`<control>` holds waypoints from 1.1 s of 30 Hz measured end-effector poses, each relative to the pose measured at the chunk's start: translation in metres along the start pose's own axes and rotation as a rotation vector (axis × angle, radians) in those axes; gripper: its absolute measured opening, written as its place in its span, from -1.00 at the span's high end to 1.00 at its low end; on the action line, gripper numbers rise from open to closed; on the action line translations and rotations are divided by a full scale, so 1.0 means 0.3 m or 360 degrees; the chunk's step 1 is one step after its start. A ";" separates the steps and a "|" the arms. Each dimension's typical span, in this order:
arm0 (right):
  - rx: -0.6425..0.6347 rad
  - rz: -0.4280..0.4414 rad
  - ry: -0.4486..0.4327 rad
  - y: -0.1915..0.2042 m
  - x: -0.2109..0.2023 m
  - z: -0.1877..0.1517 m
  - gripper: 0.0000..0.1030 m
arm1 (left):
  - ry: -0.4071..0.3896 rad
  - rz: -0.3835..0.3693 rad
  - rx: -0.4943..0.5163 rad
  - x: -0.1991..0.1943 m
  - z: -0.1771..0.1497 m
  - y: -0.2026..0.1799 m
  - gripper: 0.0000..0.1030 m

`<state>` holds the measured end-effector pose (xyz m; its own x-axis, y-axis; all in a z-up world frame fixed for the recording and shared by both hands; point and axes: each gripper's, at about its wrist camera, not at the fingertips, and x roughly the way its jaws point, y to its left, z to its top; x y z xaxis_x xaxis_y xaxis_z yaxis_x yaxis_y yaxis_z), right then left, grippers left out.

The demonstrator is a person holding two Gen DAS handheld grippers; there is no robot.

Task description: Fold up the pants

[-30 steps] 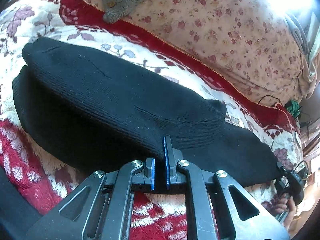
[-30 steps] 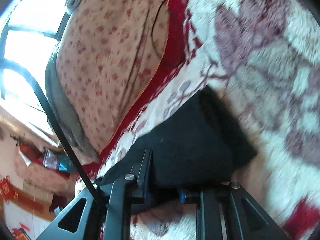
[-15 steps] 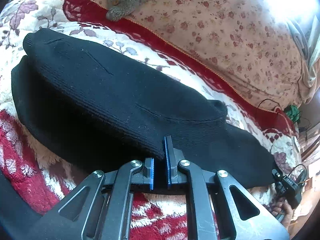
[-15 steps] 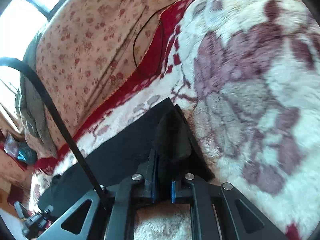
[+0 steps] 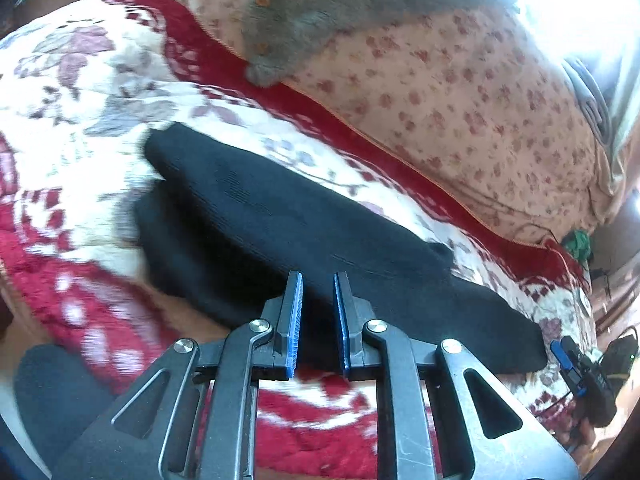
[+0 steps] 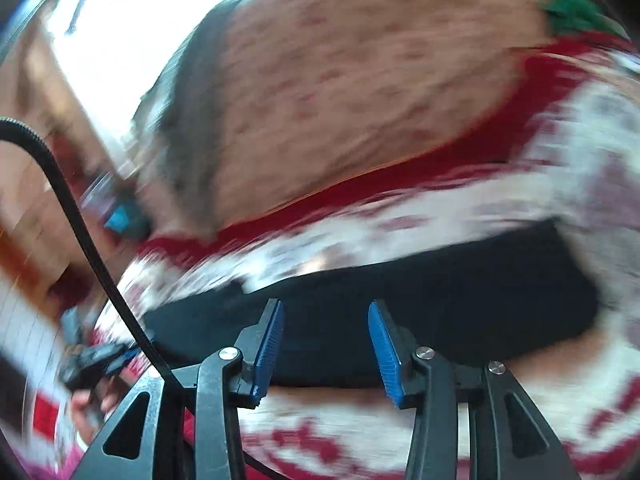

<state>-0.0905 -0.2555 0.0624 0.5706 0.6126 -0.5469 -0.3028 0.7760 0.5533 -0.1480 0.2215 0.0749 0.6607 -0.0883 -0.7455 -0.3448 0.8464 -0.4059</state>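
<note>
The black pants (image 5: 304, 236) lie folded on a red-and-white flowered blanket (image 5: 80, 120). Behind the pants is a pink flowered quilt (image 5: 460, 92) under a bright window. The left gripper (image 5: 317, 312) and right gripper (image 6: 326, 340) are both opening above the pants, holding nothing.

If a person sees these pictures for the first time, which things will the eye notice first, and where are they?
First comes the black pants, folded into a long band across the red and white floral blanket. Next, the blue-padded left gripper and right gripper stand in front of its near edge, jaws opening with nothing between them. Behind lies a pink flowered quilt with a grey garment on top.
</note>
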 end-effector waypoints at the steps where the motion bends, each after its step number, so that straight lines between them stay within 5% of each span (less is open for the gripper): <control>1: -0.0069 0.0058 0.0042 0.057 0.048 -0.008 0.17 | -0.0002 0.0013 -0.0019 -0.009 0.003 0.023 0.74; 4: -0.0289 0.0207 0.0170 0.242 0.199 -0.045 0.13 | -0.0003 0.0047 -0.0108 -0.036 0.012 0.111 0.70; 8: -0.0594 0.0320 0.0303 0.466 0.381 -0.105 0.08 | -0.0015 0.0045 -0.0172 -0.053 0.013 0.186 0.30; 14: -0.0857 0.0469 0.0456 0.681 0.578 -0.207 0.03 | -0.0002 0.0023 -0.0174 -0.025 0.059 0.213 0.29; 23: -0.1239 0.0271 0.0472 0.832 0.745 -0.300 0.04 | 0.0063 0.0063 -0.0036 0.060 0.098 0.181 0.29; 27: -0.1219 0.0204 0.0455 0.821 0.790 -0.281 0.58 | 0.0079 0.0083 -0.0006 0.099 0.128 0.179 0.28; 33: -0.1090 0.0251 0.0415 0.801 0.777 -0.219 0.83 | 0.0073 0.0063 -0.0001 0.129 0.179 0.187 0.27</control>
<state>-0.0805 0.0836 0.0267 0.3074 0.6737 -0.6720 -0.8221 0.5437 0.1691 -0.1059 0.2938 0.0516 0.6151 -0.0786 -0.7845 -0.3707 0.8494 -0.3757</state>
